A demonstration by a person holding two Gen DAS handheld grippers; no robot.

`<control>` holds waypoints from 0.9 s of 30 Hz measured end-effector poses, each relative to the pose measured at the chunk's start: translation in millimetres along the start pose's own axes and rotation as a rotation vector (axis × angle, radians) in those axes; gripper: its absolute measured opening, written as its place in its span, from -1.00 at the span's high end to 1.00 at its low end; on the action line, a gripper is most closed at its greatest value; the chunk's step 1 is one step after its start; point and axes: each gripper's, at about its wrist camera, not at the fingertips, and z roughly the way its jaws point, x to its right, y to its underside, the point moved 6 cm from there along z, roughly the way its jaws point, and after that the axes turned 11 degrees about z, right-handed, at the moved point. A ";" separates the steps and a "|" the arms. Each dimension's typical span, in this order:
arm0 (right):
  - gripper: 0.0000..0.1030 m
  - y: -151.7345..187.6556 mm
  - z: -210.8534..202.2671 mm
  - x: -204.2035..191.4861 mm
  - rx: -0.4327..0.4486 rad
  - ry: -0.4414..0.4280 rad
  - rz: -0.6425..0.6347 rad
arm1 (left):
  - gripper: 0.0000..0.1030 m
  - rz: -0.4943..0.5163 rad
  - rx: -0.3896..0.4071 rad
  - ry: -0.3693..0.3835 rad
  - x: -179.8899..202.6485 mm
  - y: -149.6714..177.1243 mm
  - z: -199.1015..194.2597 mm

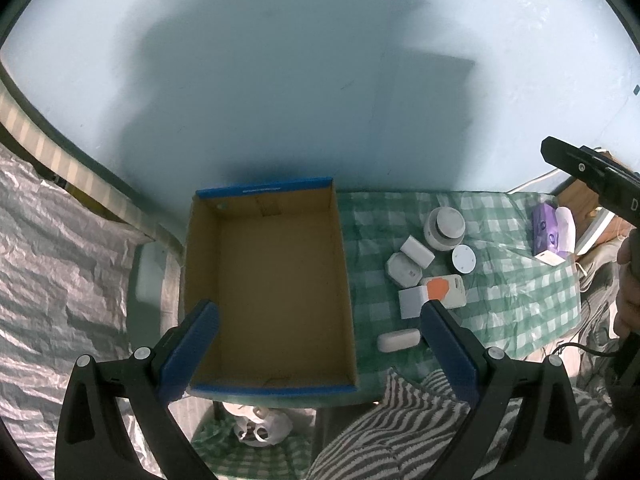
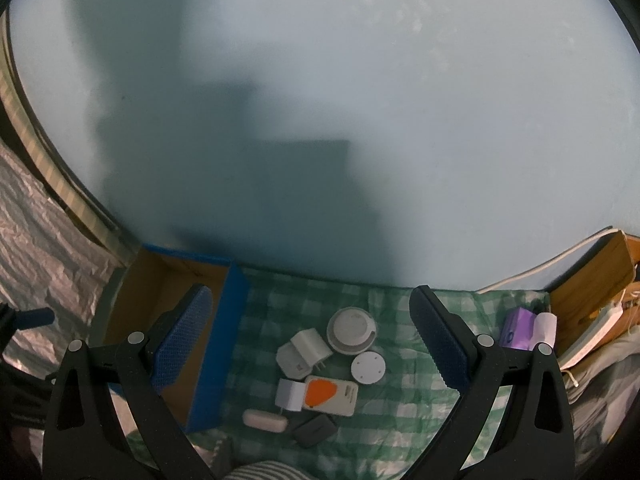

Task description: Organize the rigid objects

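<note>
An open cardboard box [image 1: 200, 264] with blue edges sits on the left of a green checked cloth [image 1: 512, 296]; nothing lies inside it. It shows at the left of the right wrist view [image 2: 224, 340]. To its right lies a cluster of small white objects: a round jar [image 1: 444, 228] [image 2: 351, 331], a round puck [image 1: 464, 258] [image 2: 368, 366], white adapters [image 1: 416, 252] [image 2: 306, 346], a card with an orange patch [image 1: 444, 290] [image 2: 330, 394], a white oblong case [image 1: 398, 340] [image 2: 264, 420] and a dark grey case [image 2: 314, 430]. My left gripper [image 1: 320, 352] is open above the box's near end. My right gripper [image 2: 312, 340] is open above the cluster.
A purple box and a white roll [image 1: 554, 236] [image 2: 528, 328] sit at the cloth's right edge. A wooden box [image 2: 592, 280] with a white cable stands far right. A pale blue wall rises behind. Striped fabric [image 1: 400, 432] lies at the front, crinkled silver sheeting [image 1: 60, 264] at the left.
</note>
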 end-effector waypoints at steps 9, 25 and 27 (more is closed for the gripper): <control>-0.92 -5.2 2.8 -0.9 -0.006 0.004 -0.005 | -0.97 0.002 -0.005 0.000 0.6 -4.5 -0.3; -0.92 7.9 21.3 -1.4 -0.098 0.004 0.006 | -0.97 -0.046 -0.079 -0.032 -30.2 8.1 16.3; -0.92 13.9 28.1 -1.4 -0.130 0.003 0.009 | -0.97 -0.053 -0.103 -0.052 -41.5 16.2 21.6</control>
